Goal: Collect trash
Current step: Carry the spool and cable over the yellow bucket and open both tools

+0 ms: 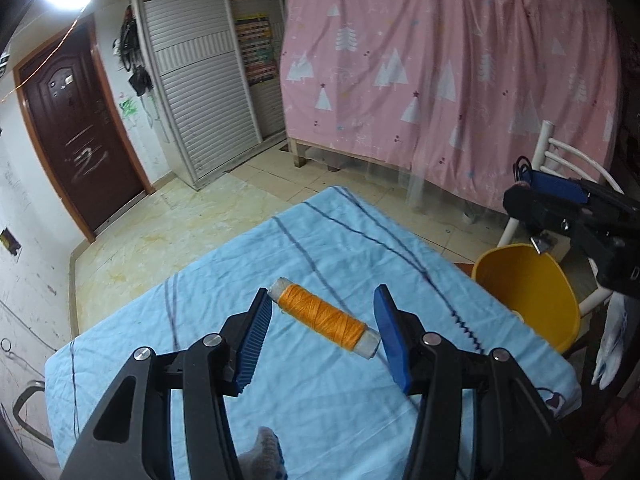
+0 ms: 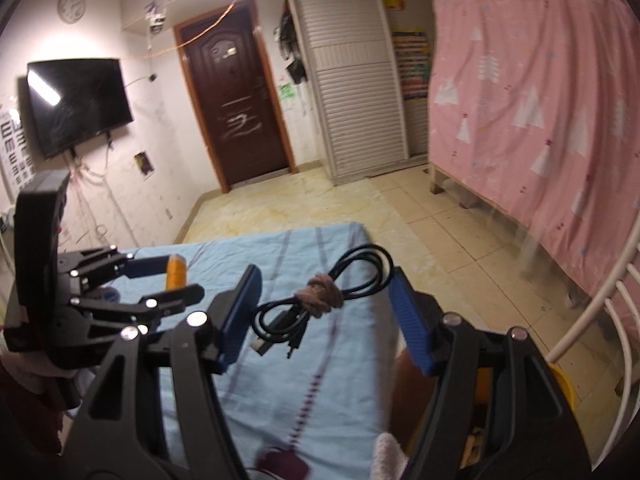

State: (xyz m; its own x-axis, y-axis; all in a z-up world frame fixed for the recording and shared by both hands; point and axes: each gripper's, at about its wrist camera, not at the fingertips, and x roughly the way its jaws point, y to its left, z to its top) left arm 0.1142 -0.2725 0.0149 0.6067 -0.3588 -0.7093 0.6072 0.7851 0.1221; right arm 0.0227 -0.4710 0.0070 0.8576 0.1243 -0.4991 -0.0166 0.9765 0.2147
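Note:
An orange thread spool (image 1: 325,317) spans the blue pads of my left gripper (image 1: 322,294), which is shut on it above the blue-clothed table (image 1: 224,280). In the right wrist view the left gripper (image 2: 182,276) shows at the left with the spool (image 2: 176,274) between its fingers. My right gripper (image 2: 324,272) is shut on a coiled black cable (image 2: 360,270) bound by a brown tie (image 2: 320,294); the coil reaches from pad to pad, and its plugs hang free. The right gripper (image 1: 532,196) is also in the left wrist view, at the right edge. A yellow bin (image 1: 528,292) stands beside the table's right side.
A white chair (image 1: 560,156) stands behind the bin. A pink curtained bed frame (image 1: 440,80) fills the far right. Tiled floor (image 2: 320,200) stretches to a brown door (image 2: 236,100) and a white wardrobe (image 2: 352,80). A TV (image 2: 76,100) hangs on the left wall.

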